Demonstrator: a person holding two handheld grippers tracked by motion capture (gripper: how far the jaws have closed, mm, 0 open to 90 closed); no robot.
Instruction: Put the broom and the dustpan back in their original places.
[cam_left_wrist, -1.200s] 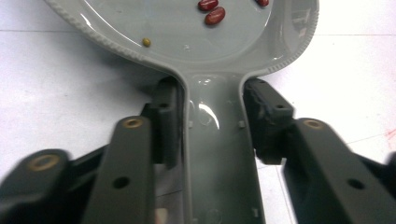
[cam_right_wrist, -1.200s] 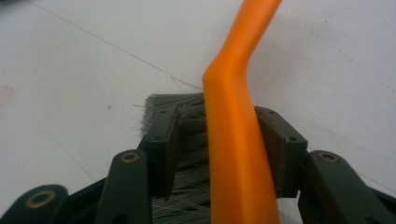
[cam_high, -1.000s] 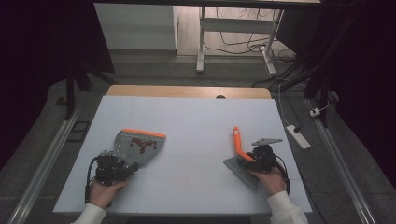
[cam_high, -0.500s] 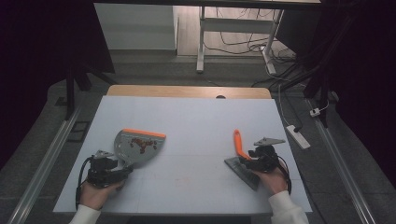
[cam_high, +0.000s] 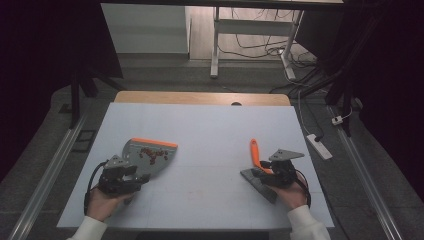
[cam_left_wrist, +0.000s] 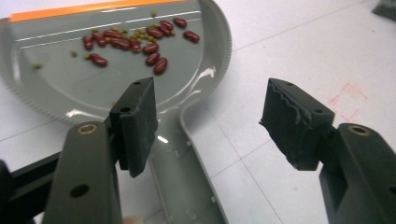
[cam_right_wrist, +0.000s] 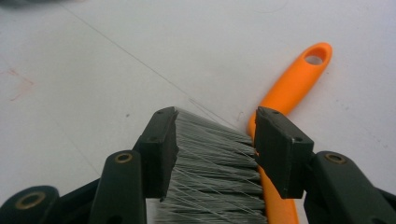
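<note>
A grey dustpan (cam_high: 142, 162) with an orange lip lies left on the white table (cam_high: 210, 125), holding red beans (cam_high: 152, 154) and small green ones. My left gripper (cam_high: 131, 175) stands open at its handle (cam_left_wrist: 187, 158); the jaws have just been closing, and the handle lies between them beside the left pad (cam_left_wrist: 137, 123), clear of the right one. A brush (cam_high: 256, 160) with an orange handle (cam_right_wrist: 299, 74) lies at the right. My right gripper (cam_right_wrist: 215, 126) is open wide astride its grey bristles (cam_right_wrist: 215, 158), its jaws having just closed a little.
Faint red marks (cam_left_wrist: 348, 100) stain the table near the dustpan. A wooden strip (cam_high: 200, 97) borders the table's far edge. On the floor are a white power strip (cam_high: 319, 146) at the right and a desk frame (cam_high: 215, 45) with cables at the back.
Both hands have shifted only slightly. The dustpan and the brush lie where they lay before.
</note>
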